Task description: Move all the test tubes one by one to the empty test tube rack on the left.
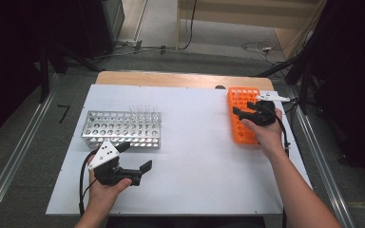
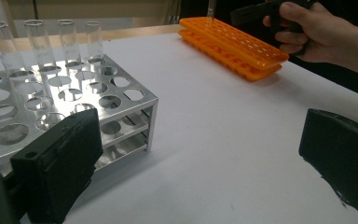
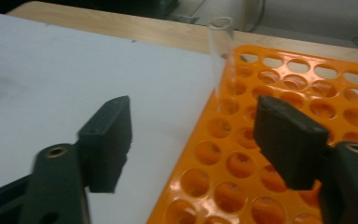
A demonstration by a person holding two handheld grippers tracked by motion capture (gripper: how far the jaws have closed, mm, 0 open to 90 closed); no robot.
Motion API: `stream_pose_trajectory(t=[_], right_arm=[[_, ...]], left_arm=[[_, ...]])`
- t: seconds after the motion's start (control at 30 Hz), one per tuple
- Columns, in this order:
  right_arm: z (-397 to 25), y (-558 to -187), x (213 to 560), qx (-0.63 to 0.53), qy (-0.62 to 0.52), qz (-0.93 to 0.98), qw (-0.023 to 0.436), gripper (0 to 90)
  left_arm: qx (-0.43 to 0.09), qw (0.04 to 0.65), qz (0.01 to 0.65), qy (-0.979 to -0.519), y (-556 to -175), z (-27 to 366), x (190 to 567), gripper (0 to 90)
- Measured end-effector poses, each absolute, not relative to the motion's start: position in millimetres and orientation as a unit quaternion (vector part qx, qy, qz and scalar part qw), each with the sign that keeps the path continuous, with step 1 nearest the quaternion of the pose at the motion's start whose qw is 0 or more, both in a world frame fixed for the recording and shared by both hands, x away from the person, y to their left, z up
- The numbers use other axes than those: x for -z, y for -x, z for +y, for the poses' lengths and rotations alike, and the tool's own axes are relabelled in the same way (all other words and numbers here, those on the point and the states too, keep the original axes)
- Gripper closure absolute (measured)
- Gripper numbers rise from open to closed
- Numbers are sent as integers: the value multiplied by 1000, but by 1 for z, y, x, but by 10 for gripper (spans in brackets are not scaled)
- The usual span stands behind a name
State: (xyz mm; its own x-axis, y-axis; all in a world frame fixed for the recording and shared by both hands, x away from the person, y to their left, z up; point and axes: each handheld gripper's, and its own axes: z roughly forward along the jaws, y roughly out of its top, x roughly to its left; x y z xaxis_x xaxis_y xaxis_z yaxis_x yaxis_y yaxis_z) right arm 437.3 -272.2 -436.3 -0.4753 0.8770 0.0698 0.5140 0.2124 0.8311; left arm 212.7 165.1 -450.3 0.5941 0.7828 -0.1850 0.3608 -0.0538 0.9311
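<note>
Right tongs are hovering over the orange rack, spread wide around a lone glass tube.

The right tongs (image 3: 193,140) are standing open, jaws either side of the clear tube (image 3: 223,56), which is sitting upright in a hole near the edge of the orange rack (image 3: 279,140) on the white tabletop (image 1: 195,142); nothing is being pinched yet. To do this well, the person is probably best off centring the tube between the jaws, closing gently on the glass below its rim, and lifting straight up so it is not scraping the hole. The left tongs (image 2: 200,158) are waiting open and empty beside the metal rack (image 2: 121,100), where four more tubes (image 2: 42,44) are standing in the far row.
</note>
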Motion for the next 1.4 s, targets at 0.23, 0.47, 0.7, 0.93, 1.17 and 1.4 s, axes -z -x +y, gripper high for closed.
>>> stream_pose_trajectory(t=[0.23, 0.47, 0.7, 0.93, 1.17, 1.4], right_arm=[[-266, -465, 438, -413, -479, 746, 207, 483], [-255, -484, 444, -387, -492, 752, 208, 583], [-252, -493, 451, -347, -512, 756, 215, 700], [-255, -490, 448, -359, -503, 752, 230, 741], [-261, -478, 432, -405, -492, 734, 236, 742], [-263, -453, 419, -426, -457, 743, 237, 742]], left_arm=[[-191, 555, 407, -700, -212, 165, 450, 0], [-191, 557, 406, -699, -211, 166, 450, 0], [-189, 556, 406, -700, -210, 168, 451, 0], [-190, 555, 406, -701, -211, 168, 452, 0], [-192, 554, 404, -703, -211, 165, 451, 0], [-190, 555, 397, -706, -211, 160, 450, 0]])
